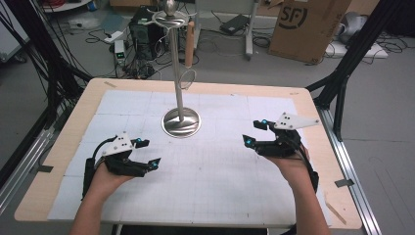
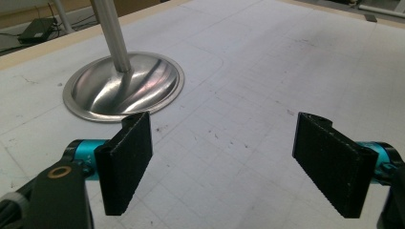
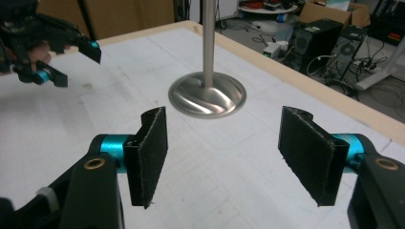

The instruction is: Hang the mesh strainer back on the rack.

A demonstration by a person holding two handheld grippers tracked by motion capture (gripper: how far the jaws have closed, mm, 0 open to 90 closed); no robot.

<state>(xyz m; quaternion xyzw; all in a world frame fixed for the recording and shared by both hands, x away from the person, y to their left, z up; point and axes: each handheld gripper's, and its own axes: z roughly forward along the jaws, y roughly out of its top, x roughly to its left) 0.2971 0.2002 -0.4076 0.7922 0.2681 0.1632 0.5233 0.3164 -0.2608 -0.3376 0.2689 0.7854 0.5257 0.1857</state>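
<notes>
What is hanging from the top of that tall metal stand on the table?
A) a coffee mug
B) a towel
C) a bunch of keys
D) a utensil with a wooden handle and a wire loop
D: in the high view, a utensil with a wooden handle and a wire loop at its lower end hangs from the stand.

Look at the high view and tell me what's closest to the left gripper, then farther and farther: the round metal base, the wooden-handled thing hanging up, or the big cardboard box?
From the left gripper:
1. Round metal base, mid-table.
2. Wooden-handled utensil, hanging on the stand.
3. Cardboard box, on the floor, far right.
</notes>
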